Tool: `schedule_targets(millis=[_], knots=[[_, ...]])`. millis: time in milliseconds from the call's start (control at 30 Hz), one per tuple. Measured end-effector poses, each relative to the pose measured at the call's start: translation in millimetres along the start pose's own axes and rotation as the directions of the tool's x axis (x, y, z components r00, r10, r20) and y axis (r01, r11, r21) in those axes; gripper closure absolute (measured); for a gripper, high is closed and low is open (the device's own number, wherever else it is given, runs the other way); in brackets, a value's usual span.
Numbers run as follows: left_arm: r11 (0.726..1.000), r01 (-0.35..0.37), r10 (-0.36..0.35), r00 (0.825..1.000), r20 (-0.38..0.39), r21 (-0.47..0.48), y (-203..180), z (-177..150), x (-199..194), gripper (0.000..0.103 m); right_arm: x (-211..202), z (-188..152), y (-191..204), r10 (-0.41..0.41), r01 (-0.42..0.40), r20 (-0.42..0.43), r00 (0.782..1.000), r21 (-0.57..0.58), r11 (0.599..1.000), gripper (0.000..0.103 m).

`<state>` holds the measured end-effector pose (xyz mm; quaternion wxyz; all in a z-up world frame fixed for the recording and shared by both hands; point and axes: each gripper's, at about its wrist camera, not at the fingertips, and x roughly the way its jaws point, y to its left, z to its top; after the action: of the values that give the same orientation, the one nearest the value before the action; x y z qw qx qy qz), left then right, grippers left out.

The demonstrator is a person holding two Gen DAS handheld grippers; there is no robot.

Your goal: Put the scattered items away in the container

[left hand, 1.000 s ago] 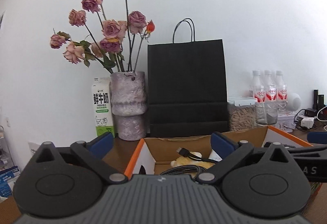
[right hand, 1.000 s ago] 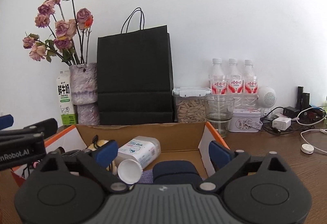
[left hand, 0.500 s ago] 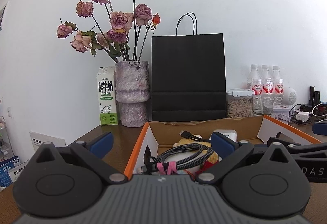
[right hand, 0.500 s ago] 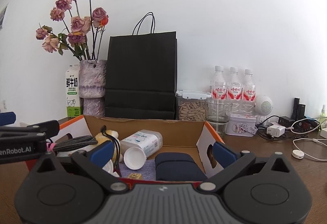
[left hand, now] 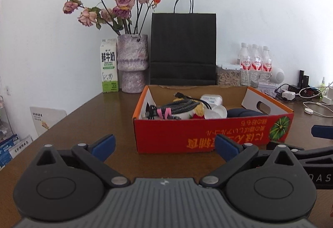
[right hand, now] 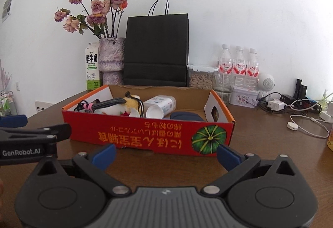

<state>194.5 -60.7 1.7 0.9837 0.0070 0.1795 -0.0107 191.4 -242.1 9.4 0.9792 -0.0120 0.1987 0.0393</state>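
A lived-in home corner, probably a dining or living room: a brown wooden table (left hand: 87, 122) against a white wall, a vase of dried roses (left hand: 133, 65), a milk carton (left hand: 108, 65), a black paper bag (right hand: 156, 51), water bottles (right hand: 239, 63), and tangled chargers (right hand: 291, 103).

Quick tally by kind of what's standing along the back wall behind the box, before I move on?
Clear plastic water bottles with red labels: 3
Black paper carrier bag: 1
White and green milk carton: 1
Mottled purple vase of dried roses: 1
Clear lidded container of pale pellets: 1
Total: 7
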Motion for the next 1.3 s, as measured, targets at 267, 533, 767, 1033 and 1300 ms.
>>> schedule_targets(millis=[267,533,767,1033,1300], knots=[[1.0,0.016,-0.019,0.996,-0.092,-0.023,9,-7,-51,0.0,-56,-11,-2,0.003,-0.001,-0.058,0.998,0.024,1.0,0.0],[1.0,0.006,-0.005,0.987,-0.161,0.008,1,-15,-83,0.0,-97,-17,-1,0.021,-0.019,-0.064,0.998,0.033,0.999,0.0],[1.0,0.027,-0.025,0.986,-0.165,0.013,-4,-18,-96,0.0,-110,-18,3,0.029,-0.027,-0.075,0.997,0.033,0.999,0.0],[1.0,0.024,-0.022,0.985,-0.169,0.012,-4,-18,-97,0.0,-109,-19,5,0.035,-0.032,-0.092,0.995,0.031,0.999,0.0],[1.0,0.016,-0.014,0.985,-0.173,0.014,-5,-18,-97,0.0,-107,-19,6,0.034,-0.031,-0.099,0.995,0.03,0.999,0.0]])
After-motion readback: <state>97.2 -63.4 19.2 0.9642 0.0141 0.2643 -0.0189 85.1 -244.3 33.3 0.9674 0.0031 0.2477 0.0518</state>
